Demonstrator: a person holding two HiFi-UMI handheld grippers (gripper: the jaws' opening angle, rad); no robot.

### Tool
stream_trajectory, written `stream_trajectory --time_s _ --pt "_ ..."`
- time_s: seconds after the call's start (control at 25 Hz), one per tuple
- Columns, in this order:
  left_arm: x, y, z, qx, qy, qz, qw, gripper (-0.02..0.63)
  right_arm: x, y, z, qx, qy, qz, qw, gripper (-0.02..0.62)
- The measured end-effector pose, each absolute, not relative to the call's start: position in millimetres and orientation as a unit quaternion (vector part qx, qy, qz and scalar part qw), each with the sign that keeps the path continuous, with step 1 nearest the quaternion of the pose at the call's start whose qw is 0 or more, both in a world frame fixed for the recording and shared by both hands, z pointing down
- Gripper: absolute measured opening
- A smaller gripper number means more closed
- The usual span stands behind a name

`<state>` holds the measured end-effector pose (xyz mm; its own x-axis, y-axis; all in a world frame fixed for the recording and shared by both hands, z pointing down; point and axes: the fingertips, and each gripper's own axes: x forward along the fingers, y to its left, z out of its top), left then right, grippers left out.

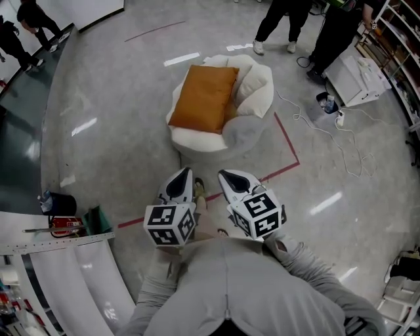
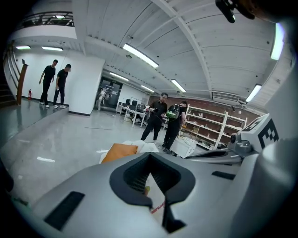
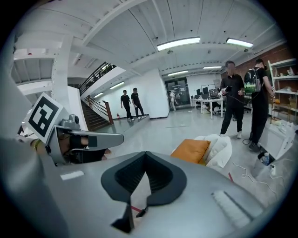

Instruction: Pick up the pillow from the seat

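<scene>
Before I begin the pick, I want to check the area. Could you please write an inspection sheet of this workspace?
Surface: glossy grey floor, marked with a red tape line.
Job's things: orange pillow lies on the white seat, untouched.
Clutter: black bucket at the left; white box at the right.
Grippers: left gripper and right gripper both shut and empty, side by side short of the seat.
Cables: white cable loops on the floor right of the seat.
Surroundings: people stand beyond the seat; shelves at the right.
</scene>
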<state>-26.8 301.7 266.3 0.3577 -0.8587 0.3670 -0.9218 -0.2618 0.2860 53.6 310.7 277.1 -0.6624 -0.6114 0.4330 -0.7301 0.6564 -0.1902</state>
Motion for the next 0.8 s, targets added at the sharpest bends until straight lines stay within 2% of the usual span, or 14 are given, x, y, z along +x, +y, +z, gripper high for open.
stream_trajectory --time_s 0.8 --pt "-72.3 133.1 271.3 0.810 -0.526 0.092 0.243 0.002 10.3 140.2 283.3 0.411 -0.872 0.197 0.175 0.000"
